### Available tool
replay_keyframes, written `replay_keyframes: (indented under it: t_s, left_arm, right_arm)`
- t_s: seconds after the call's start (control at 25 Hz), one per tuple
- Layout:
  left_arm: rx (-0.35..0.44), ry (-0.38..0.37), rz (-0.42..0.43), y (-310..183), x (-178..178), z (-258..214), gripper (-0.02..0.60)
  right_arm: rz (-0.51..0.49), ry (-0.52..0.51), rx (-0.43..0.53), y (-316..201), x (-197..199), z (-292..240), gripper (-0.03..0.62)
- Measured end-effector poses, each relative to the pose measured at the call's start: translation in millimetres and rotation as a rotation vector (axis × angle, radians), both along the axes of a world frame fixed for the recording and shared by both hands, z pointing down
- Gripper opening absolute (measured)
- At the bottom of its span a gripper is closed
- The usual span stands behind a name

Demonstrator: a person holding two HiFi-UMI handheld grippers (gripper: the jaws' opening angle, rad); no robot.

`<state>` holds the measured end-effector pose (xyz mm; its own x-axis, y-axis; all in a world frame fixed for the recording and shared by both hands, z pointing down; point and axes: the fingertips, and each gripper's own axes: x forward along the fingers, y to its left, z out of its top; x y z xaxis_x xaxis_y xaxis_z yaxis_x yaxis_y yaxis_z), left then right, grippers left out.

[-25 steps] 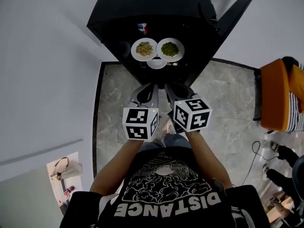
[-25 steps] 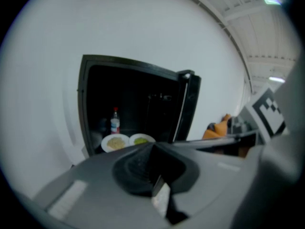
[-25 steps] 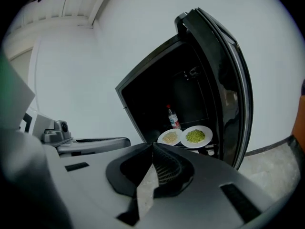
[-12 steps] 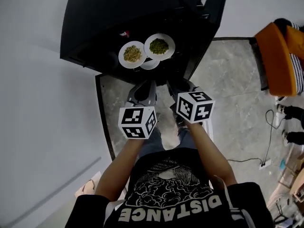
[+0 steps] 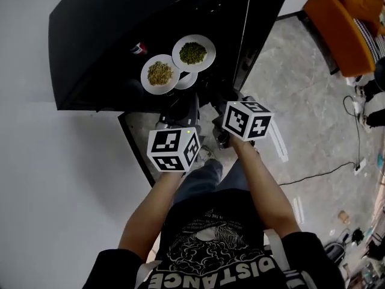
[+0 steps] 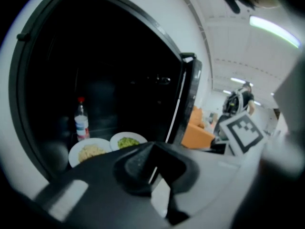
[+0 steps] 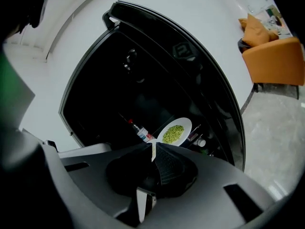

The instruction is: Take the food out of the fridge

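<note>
Left gripper [image 5: 182, 110] and right gripper [image 5: 224, 106] are seen clenched and empty, short of the open black fridge [image 5: 108, 41]. Inside, the white plate of pale food [image 5: 160, 73] is set straight ahead of the left gripper, with the white plate of green food [image 5: 193, 53] just beyond.

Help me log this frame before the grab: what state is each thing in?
Fridge door: open.
Plate of yellow food: full, inside the fridge.
Plate of green food: full, beside it.
Bottle: upright, capped.
Left gripper: shut, empty.
Right gripper: shut, empty.
</note>
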<state>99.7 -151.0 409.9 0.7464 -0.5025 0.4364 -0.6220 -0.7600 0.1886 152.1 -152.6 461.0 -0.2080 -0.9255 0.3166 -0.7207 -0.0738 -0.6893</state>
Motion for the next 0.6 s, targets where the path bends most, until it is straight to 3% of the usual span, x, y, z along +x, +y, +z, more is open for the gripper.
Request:
replay_keyframes:
  t_s: [0.28,0.44,0.52,0.6]
  left_arm:
    - [-0.005,-0.008,0.083,-10,10,21,0.002]
    - [0.001,-0.039,0.133,-18,12,31,0.002]
    - [0.003,-0.051,0.143,-20,11,35,0.002]
    - [0.003,-0.060,0.150,-23,9,39,0.002]
  right_arm:
    - [0.129,-0.131,0.005,-23,13,39,0.005]
    - [0.201,-0.277,0.013,-40,14,60,0.008]
    - [0.220,-0.336,0.020,-47,15,68,0.066]
    - [0.237,-0.370,0.020,-51,17,76,0.074]
